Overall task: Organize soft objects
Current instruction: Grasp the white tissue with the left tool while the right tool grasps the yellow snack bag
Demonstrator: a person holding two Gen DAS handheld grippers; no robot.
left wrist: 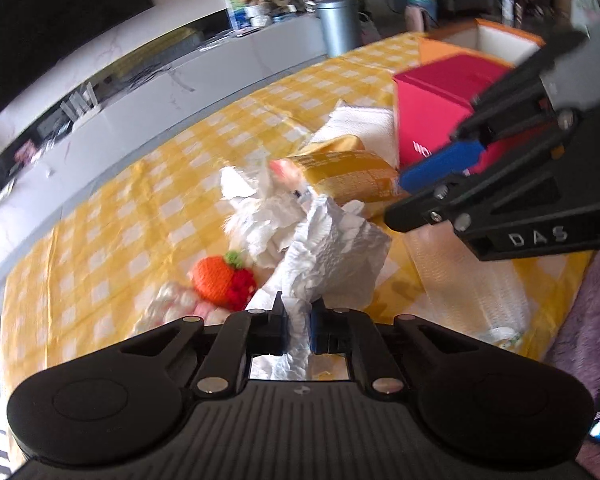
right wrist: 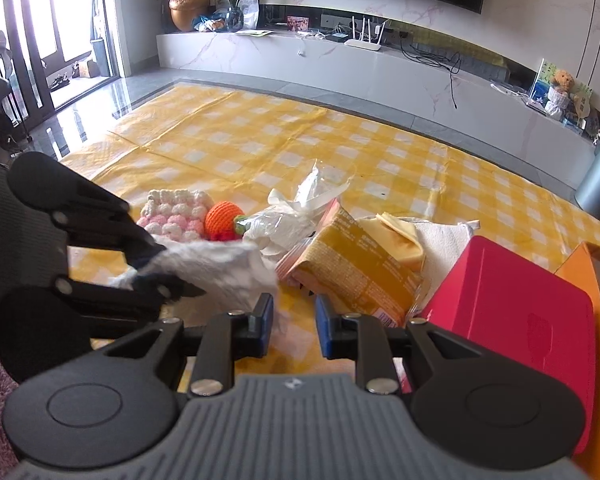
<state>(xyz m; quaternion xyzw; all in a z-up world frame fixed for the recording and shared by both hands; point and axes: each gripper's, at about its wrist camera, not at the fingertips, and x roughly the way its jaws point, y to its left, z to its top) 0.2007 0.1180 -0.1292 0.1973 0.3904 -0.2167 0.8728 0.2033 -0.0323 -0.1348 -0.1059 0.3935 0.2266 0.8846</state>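
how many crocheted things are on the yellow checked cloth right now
2, touching each other. The pink-and-white crocheted pouch lies farthest left in the right wrist view; the orange crocheted fruit sits against its right side. Others may hide under the paper pile.

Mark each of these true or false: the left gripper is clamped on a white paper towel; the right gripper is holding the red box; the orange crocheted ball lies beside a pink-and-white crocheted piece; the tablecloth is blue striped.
1. The left gripper is clamped on a white paper towel. True.
2. The right gripper is holding the red box. False: nothing sits between its pads, and the box lies apart, to its right.
3. The orange crocheted ball lies beside a pink-and-white crocheted piece. True.
4. The tablecloth is blue striped. False: it is yellow-and-white checked.
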